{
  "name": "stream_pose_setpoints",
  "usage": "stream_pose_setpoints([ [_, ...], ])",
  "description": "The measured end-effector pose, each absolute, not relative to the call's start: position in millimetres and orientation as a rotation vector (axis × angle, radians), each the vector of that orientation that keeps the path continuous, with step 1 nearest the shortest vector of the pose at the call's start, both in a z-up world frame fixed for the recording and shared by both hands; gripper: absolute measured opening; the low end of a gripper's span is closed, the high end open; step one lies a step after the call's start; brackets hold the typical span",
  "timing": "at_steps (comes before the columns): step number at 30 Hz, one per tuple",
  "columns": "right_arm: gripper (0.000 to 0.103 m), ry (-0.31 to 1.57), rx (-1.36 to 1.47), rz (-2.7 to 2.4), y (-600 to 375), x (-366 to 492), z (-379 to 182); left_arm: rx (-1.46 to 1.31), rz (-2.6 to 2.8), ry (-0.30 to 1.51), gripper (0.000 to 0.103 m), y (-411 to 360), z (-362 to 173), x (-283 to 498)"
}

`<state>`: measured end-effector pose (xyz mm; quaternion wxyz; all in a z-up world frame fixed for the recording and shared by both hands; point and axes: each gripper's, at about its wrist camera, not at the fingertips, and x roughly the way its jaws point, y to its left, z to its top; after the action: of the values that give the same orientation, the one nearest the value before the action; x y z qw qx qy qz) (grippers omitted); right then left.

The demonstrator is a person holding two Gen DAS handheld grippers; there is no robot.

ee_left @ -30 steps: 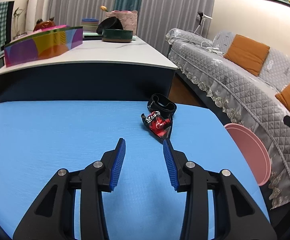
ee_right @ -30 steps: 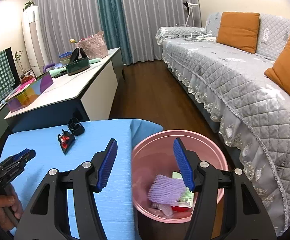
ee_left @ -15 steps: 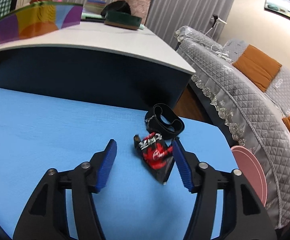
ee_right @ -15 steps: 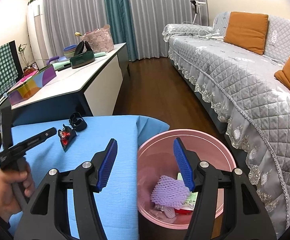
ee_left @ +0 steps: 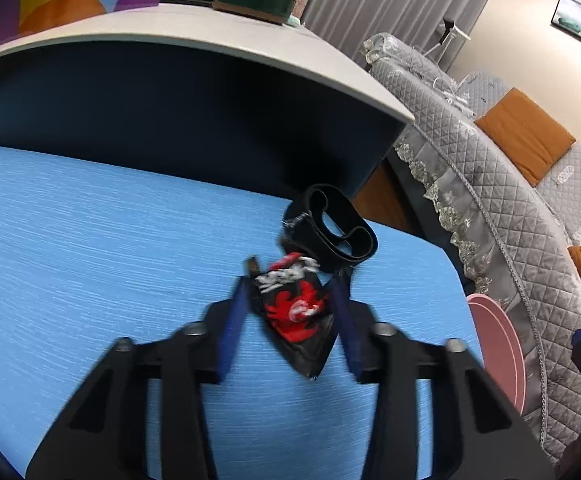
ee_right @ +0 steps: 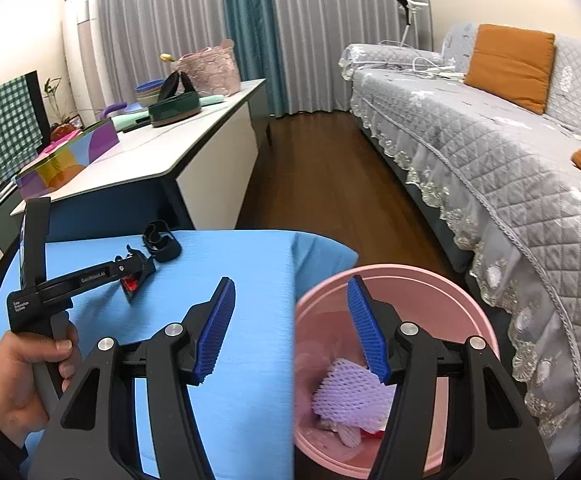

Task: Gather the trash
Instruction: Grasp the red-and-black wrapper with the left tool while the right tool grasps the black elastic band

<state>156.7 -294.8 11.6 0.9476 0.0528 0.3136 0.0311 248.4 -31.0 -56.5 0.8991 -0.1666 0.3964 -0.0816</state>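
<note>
A black and red snack wrapper (ee_left: pixel 296 314) lies on the blue table (ee_left: pixel 90 248). My left gripper (ee_left: pixel 290 292) is open, with its blue pads on either side of the wrapper; I cannot tell whether they touch it. The wrapper also shows under the left gripper in the right wrist view (ee_right: pixel 132 285). A black strap loop (ee_left: pixel 336 234) lies just beyond the wrapper. My right gripper (ee_right: pixel 290 292) is open and empty, above the near rim of the pink bin (ee_right: pixel 466 300), which holds purple foam netting (ee_right: pixel 346 392) and other trash.
A white-topped counter (ee_left: pixel 194 32) with a colourful box (ee_left: pixel 62 0) and bowls stands behind the table. A grey quilted sofa (ee_right: pixel 490 152) with orange cushions runs along the right. Wooden floor (ee_right: pixel 322 176) lies between them.
My left gripper has moved forward and to the right, so its open fingers now straddle the wrapper. The right gripper has stayed open over the bin's edge.
</note>
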Motion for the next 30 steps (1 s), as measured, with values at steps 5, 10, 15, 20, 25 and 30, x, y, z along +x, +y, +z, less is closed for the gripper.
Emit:
stream_pose_setpoints([
  [5,0.059,0.646,0.074,0.1,-268.0,168.0,2.4,-0.39,-0.1,0.8,0.026,1.0,-58.6,237.8],
  [10,0.059,0.632,0.072,0.137,-242.8,180.1,-0.4,-0.33,-0.042,0.774,0.026,13.8,-53.9,234.9],
  [15,0.059,0.621,0.078,0.189,-225.1,190.4,-0.4,-0.332,0.044,0.765,0.026,36.7,-50.4,236.5],
  [20,0.059,0.658,0.108,0.238,-208.8,215.2,-13.2,-0.359,0.071,0.757,0.026,52.5,-51.9,239.7],
  [25,0.064,0.68,0.174,0.262,-189.4,258.8,-25.0,-0.372,0.058,0.757,0.026,53.2,-54.0,239.5],
  [30,0.07,0.745,0.142,0.296,-160.7,295.2,-37.1,-0.394,0.048,0.757,0.026,53.2,-55.8,242.7],
])
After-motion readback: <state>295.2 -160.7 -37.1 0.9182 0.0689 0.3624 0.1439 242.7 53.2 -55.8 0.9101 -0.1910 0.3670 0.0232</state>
